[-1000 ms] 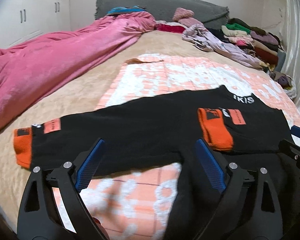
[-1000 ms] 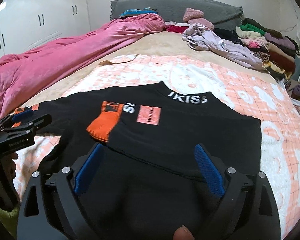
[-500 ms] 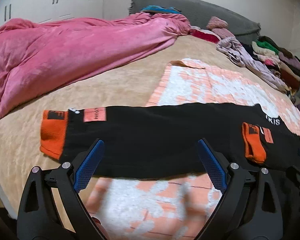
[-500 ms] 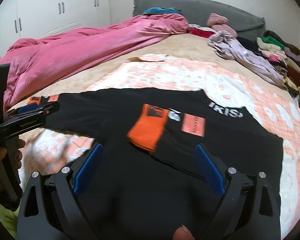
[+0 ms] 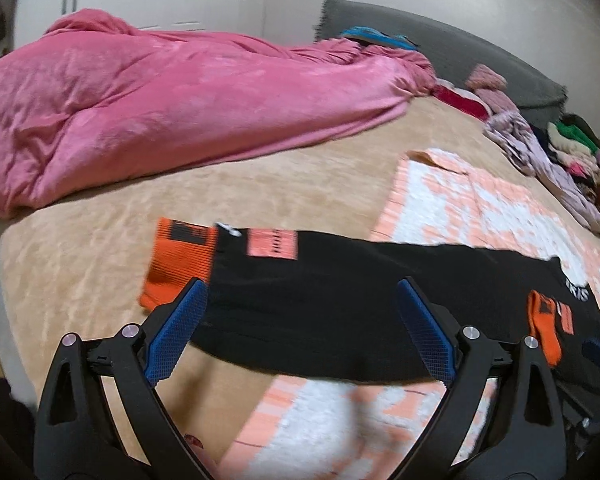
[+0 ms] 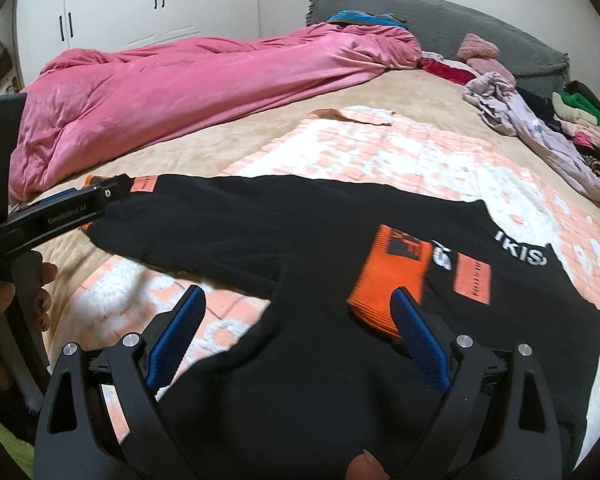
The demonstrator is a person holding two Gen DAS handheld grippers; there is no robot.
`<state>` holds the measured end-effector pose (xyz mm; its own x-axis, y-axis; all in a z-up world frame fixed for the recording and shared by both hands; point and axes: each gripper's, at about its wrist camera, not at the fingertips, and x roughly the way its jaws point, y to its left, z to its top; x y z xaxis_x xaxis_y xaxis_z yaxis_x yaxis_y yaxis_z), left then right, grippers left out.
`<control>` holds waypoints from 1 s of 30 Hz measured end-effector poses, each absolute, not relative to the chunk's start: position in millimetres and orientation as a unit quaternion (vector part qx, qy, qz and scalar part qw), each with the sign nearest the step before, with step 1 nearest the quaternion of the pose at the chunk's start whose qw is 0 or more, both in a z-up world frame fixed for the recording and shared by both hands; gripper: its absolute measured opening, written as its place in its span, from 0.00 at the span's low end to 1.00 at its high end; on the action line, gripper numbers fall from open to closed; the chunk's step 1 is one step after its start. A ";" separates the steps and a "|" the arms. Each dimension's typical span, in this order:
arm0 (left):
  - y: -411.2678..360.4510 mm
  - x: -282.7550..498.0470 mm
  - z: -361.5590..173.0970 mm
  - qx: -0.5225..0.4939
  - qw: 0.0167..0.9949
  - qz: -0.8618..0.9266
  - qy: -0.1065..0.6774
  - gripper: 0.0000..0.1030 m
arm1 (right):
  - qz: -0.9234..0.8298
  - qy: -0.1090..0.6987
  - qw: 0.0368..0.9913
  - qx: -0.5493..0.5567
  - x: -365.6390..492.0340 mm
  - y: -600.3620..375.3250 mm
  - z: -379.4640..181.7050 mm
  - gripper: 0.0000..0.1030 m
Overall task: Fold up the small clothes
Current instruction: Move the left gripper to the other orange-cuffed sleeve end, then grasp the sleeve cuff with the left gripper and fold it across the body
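Black sweatshirt (image 6: 300, 232) flat, both grippers (image 5: 302, 332) (image 6: 296, 332) spread above, one sleeve (image 5: 308, 280) outstretched

The left black two-finger gripper with blue ribbed pads (image 5: 302, 334) has its jaws spread wide, and the right black two-finger gripper with blue ribbed pads (image 6: 298, 334) is spread wide too, while a bare hand (image 6: 8, 312) grips the left handle.

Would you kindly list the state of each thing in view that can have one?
black sweater: spread flat, partly folded.
right sleeve: folded across the chest.
left sleeve: stretched straight out.
left gripper: open, over the left sleeve.
right gripper: open, over the sweater body.
pink duvet: bunched up.
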<state>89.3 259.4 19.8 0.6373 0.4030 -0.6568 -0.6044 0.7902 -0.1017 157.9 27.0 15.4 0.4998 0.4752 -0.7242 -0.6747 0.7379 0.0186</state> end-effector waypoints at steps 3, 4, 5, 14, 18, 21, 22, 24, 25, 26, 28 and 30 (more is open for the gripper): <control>268.9 86.2 18.7 -0.164 0.887 0.295 0.316 0.86 | 0.342 0.372 0.852 -0.136 159.1 37.9 12.1 0.90; 271.3 85.3 18.0 -0.165 0.885 0.298 0.317 0.86 | 0.344 0.373 0.851 -0.136 159.8 41.2 11.2 0.90; 275.1 84.8 16.4 -0.168 0.882 0.304 0.319 0.86 | 0.346 0.373 0.850 -0.136 160.8 43.6 10.5 0.90; 310.8 71.0 3.0 -0.213 0.854 0.347 0.323 0.86 | 0.358 0.373 0.845 -0.136 165.4 67.8 8.1 0.90; 323.5 64.0 -2.2 -0.234 0.842 0.365 0.320 0.86 | 0.362 0.373 0.843 -0.137 167.5 76.9 6.7 0.90; 333.5 62.1 -9.9 -0.251 0.831 0.375 0.325 0.86 | 0.360 0.374 0.843 -0.138 169.1 81.4 4.7 0.90; 336.2 61.9 -12.8 -0.259 0.828 0.375 0.326 0.86 | 0.360 0.375 0.844 -0.137 170.0 82.1 4.1 0.90; 342.8 62.1 -20.5 -0.279 0.820 0.374 0.330 0.86 | 0.357 0.375 0.844 -0.136 170.6 83.2 2.8 0.90; 344.9 61.9 -23.8 -0.285 0.818 0.374 0.332 0.86 | 0.356 0.375 0.845 -0.135 171.1 83.4 2.4 0.90; 347.8 62.4 -28.6 -0.295 0.814 0.372 0.335 0.86 | 0.355 0.375 0.846 -0.133 171.3 83.3 2.1 0.90; 351.5 64.0 -34.9 -0.305 0.809 0.373 0.337 0.86 | 0.354 0.377 0.846 -0.128 171.8 82.7 1.4 0.90; 352.8 65.8 -37.7 -0.306 0.809 0.375 0.333 0.79 | 0.352 0.378 0.847 -0.124 172.5 81.1 0.9 0.90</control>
